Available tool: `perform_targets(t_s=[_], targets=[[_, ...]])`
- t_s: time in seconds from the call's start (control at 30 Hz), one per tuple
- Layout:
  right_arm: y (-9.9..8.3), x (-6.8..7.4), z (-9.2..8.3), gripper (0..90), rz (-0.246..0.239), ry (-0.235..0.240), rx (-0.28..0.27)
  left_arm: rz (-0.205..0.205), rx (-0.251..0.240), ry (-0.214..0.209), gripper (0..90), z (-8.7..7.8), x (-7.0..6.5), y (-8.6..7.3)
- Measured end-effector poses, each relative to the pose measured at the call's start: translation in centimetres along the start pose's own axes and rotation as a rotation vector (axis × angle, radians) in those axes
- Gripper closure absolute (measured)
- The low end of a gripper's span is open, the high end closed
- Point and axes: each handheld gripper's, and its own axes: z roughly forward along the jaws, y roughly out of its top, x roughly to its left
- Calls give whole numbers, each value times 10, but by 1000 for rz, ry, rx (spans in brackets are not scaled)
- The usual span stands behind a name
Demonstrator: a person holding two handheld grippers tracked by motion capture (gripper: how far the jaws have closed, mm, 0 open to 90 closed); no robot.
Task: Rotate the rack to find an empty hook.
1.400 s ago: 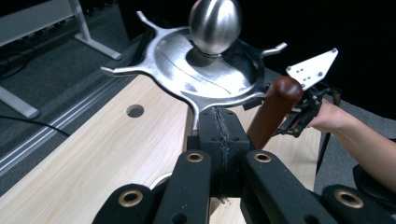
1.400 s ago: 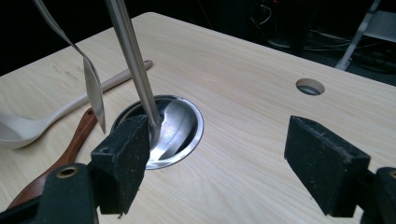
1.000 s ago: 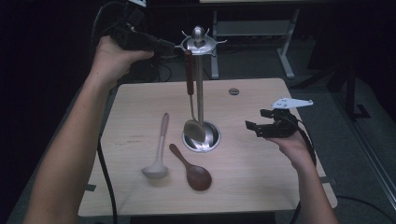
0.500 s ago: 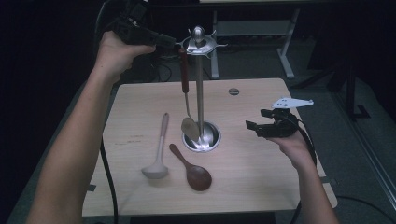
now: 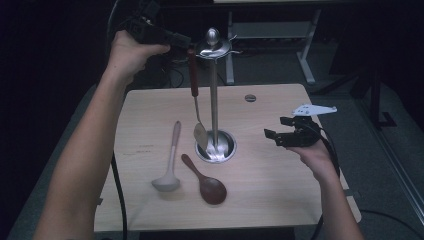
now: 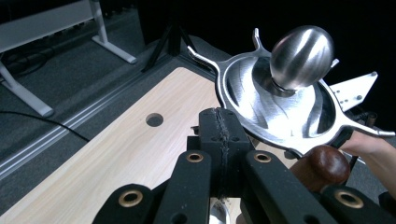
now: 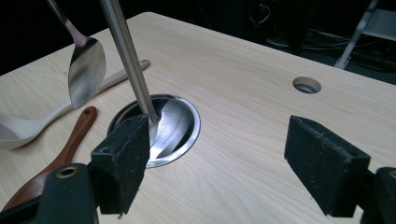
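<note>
Lower centre of the high view: brown wooden spoon (image 5: 207, 184) and pale ladle (image 5: 169, 165) flat on the table (image 5: 270, 200), well apart from both grippers. Mid right: right gripper (image 5: 276, 136), jaws wide apart, nothing between. Centre: steel rack (image 5: 214, 100). Upper left: left gripper (image 5: 184, 39), jaws fully together beside the metal spoon (image 5: 196, 95); whether they hold it, cannot tell.

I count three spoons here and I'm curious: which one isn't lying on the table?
The metal spoon with the dark wooden handle. It hangs upright beside the stand's pole, while the pale ladle and the brown wooden spoon lie flat on the table.
</note>
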Motion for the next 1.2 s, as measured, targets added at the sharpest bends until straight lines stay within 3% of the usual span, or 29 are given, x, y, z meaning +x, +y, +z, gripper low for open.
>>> perform_targets(t_s=[0.3, 0.47, 0.87, 1.0, 1.2], targets=[[-2, -1, 0, 223, 0, -2, 3, 28, -7, 9, 900, -11, -9, -3], [-5, -1, 1, 223, 0, -13, 14, 43, 27, 38, 863, -21, -17, -15], [-18, 5, 7, 222, 3, 7, 37, 10, 103, 103, 699, -32, -17, -70], [-25, 9, 11, 208, 12, 5, 53, 9, 131, 140, 609, -30, -18, -95], [-43, 11, 12, 206, 27, 5, 60, -14, 165, 142, 570, -21, -17, -131]])
